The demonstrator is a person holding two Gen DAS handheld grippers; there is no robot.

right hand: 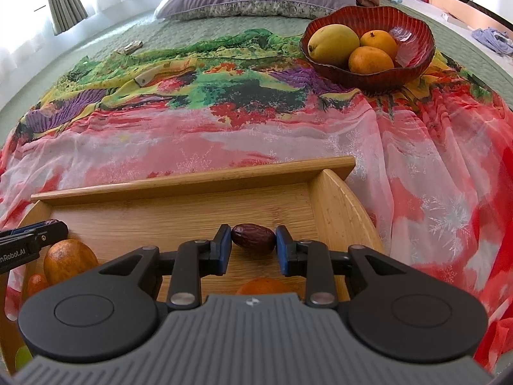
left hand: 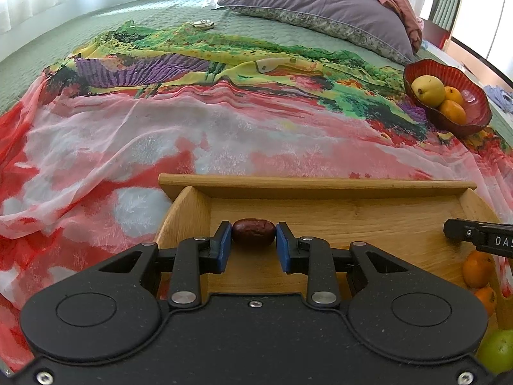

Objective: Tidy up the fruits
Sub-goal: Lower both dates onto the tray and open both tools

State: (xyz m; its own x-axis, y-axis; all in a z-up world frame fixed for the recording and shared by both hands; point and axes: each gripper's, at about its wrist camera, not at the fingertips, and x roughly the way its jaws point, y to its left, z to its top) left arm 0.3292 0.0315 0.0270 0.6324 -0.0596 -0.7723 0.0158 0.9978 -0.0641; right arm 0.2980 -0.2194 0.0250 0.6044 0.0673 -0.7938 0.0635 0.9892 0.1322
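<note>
My left gripper (left hand: 253, 239) is shut on a dark red date (left hand: 253, 229), its blue pads pressing both ends, low over the floor of a wooden tray (left hand: 320, 186). My right gripper (right hand: 253, 242) is shut on a second wrinkled date (right hand: 253, 234) over the same tray (right hand: 192, 186), near its right wall. Each gripper shows at the edge of the other's view: the right one (left hand: 477, 237) and the left one (right hand: 32, 240). A red ribbed bowl (right hand: 413, 61) farther back holds a yellow mango (right hand: 333, 43) and two oranges (right hand: 370, 59).
The tray also holds an orange-brown fruit (right hand: 69, 260), small oranges (left hand: 477, 269) and a green fruit (left hand: 497, 349). All of it sits on a colourful sheer scarf (left hand: 160, 128) spread over a green bedspread. A purple pillow (left hand: 314, 3) lies at the head of the bed.
</note>
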